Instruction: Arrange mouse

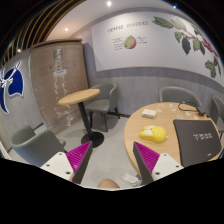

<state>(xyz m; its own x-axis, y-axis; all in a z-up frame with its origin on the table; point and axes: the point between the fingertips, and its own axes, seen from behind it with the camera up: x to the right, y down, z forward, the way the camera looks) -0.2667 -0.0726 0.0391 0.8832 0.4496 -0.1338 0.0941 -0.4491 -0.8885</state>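
Nearest cam: a small rounded tan/skin-coloured thing (107, 184) at the very bottom, btwn the finger bases; can't tell what it is. Gripper (112, 156) fingers spread apart, magenta pads (80, 156) facing inward w/ a wide gap, nothing grasped.

Just ahead of the right finger: round wooden table (150, 120), light top. On it, beyond the right pad, a yellow object (152, 132) — blocky, w/ a small white piece just beside it; too small to say if it's the mouse or sth else, so its long axis & heading can't be read. Right of that, a dark laptop (196, 137), lid closed, lying flat on the table, near the yellow object but apart. No container visible.

Left of the fingers: grey chair (40, 146), low. Further back: a smaller round table (79, 97) on a single dark post. Grey chair (181, 96) behind the big table. Far: white wall w/ fruit & leaf graphic (185, 38), left wall w/ blue logo (10, 85).
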